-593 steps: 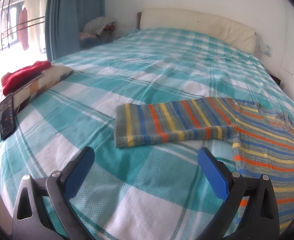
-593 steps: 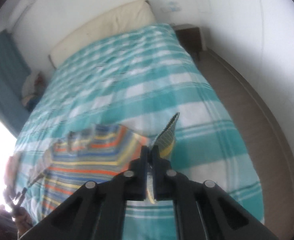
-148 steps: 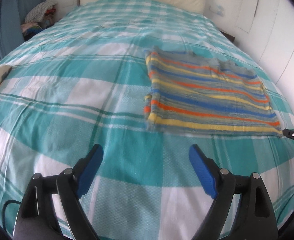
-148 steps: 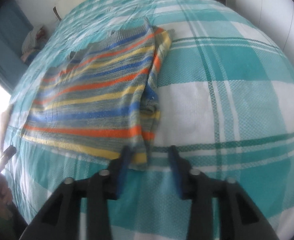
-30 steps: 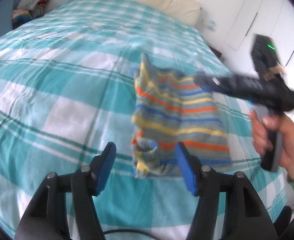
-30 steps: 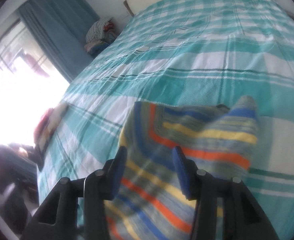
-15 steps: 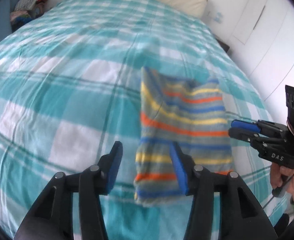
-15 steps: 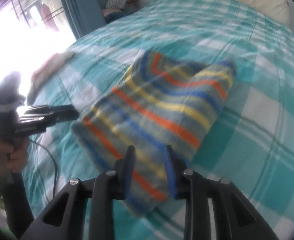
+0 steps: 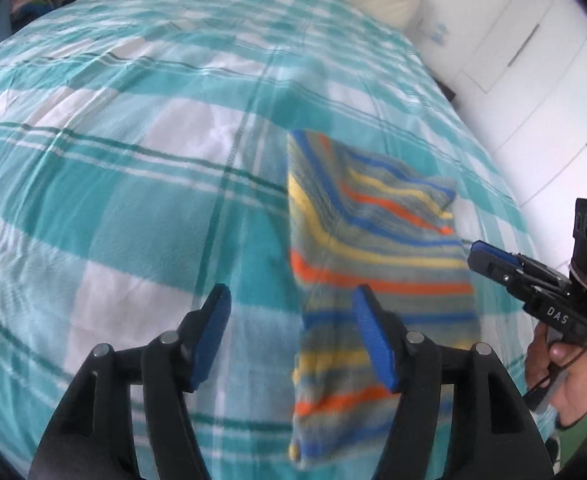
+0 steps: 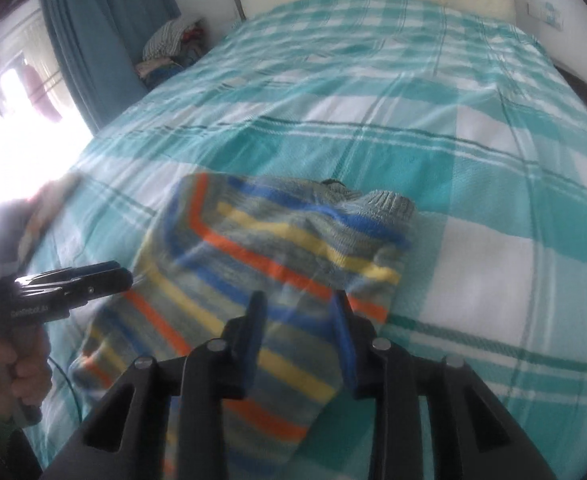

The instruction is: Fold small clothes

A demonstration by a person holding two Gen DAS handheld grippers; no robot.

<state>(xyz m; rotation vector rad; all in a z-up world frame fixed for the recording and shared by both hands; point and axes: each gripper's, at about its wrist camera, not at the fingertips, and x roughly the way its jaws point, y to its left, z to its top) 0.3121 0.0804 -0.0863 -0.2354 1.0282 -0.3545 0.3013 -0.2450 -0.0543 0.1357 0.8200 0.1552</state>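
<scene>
On the teal-and-white checked bed [image 9: 133, 184] lies the folded, multicoloured striped knit sweater [image 9: 373, 248]. My left tool [image 9: 291, 308] has just widened, holding nothing; my right tool [image 10: 299, 312], jaws parted, hovers above the sweater, gripping nothing.

We see one small knitted sweater [image 9: 377, 232] lying folded on the bed [image 9: 133, 152], a compact oblong running from near to far. Its grey-green wool carries stripes of blue, yellow and orange. At its far end the fabric bunches up, and a ribbed grey edge [image 10: 389, 200] shows at the far right corner. Its outline is blurred.
</scene>
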